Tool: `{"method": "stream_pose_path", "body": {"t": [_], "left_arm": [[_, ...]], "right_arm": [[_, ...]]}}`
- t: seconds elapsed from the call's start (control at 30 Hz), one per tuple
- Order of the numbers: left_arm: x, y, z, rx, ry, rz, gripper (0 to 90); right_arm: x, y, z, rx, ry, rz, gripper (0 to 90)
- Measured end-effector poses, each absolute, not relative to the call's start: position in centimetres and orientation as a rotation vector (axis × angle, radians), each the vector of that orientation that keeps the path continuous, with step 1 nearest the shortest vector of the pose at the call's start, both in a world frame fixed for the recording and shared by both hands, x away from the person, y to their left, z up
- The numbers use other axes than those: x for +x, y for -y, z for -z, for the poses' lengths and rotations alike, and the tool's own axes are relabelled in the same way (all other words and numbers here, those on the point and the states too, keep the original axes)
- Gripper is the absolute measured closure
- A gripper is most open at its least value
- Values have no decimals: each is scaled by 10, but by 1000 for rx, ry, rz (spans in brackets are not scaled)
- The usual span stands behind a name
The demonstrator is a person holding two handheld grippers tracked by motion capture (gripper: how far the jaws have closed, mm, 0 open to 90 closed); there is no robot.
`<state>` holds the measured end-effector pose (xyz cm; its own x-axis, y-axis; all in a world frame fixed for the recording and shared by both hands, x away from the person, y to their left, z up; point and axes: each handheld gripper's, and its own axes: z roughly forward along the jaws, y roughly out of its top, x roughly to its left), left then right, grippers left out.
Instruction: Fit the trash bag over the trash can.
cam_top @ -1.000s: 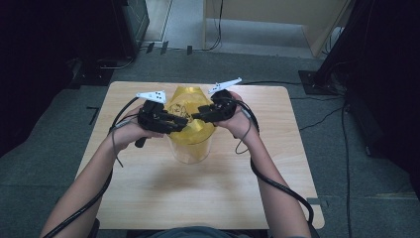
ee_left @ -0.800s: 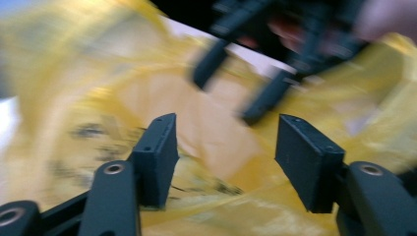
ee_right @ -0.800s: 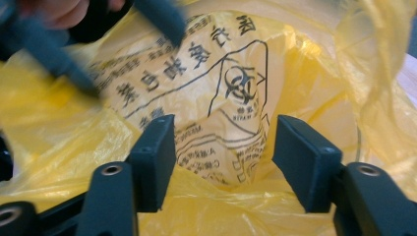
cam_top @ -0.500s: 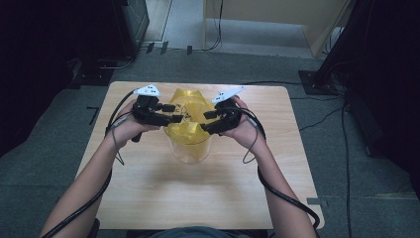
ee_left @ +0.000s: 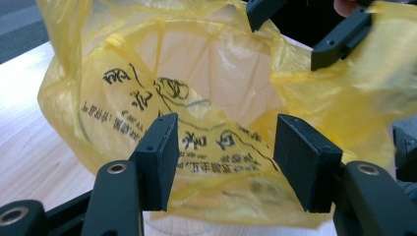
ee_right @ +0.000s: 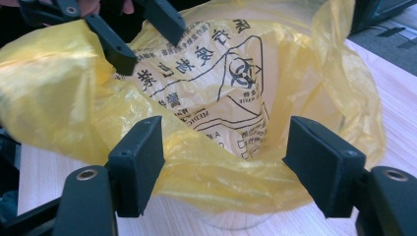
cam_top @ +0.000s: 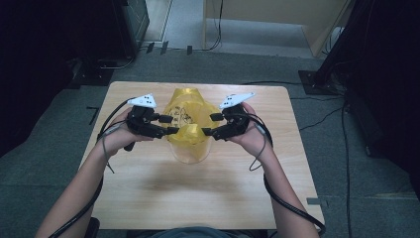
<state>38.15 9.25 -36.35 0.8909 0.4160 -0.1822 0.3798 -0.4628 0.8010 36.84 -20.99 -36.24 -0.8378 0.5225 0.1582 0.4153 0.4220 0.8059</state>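
Right at the near edge of the scene, the person's forearms come up over the wooden tabletop [cam_top: 198, 193] to either side of a yellow bag [cam_top: 188, 116] that drapes into and over a clear container [cam_top: 192, 151] standing near the middle of the tabletop. The left gripper [cam_top: 166, 125] has its jaws spread, with the bag's printed wall lying between them and not yet pinched; the right gripper [cam_top: 213, 124] is spread likewise across the opposite rim. In the left gripper view the bag's mouth gapes open beyond the jaws, film crumpled and loose. Judging from this, the work is fitting the bag as a liner over the container's rim. The risk is that thin, slack film slips out as either gripper closes, or that uneven pulls from the two sides tear it or tip the light container. Farther off, the bag's back flap stands up past the rim, toward the tabletop's far edge.
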Motion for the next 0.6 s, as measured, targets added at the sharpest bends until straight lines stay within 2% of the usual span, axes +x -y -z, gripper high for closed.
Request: {"method": "stream_pose_path", "body": {"t": [0.23,0.6], "left_arm": [[369,-102,365,2071,-579,-77,399],[355,-103,376,2041,-600,-230,324]], "right_arm": [[361,218,364,874,-2530,-1388,296],[355,223,371,911,-2494,-1339,272]]}}
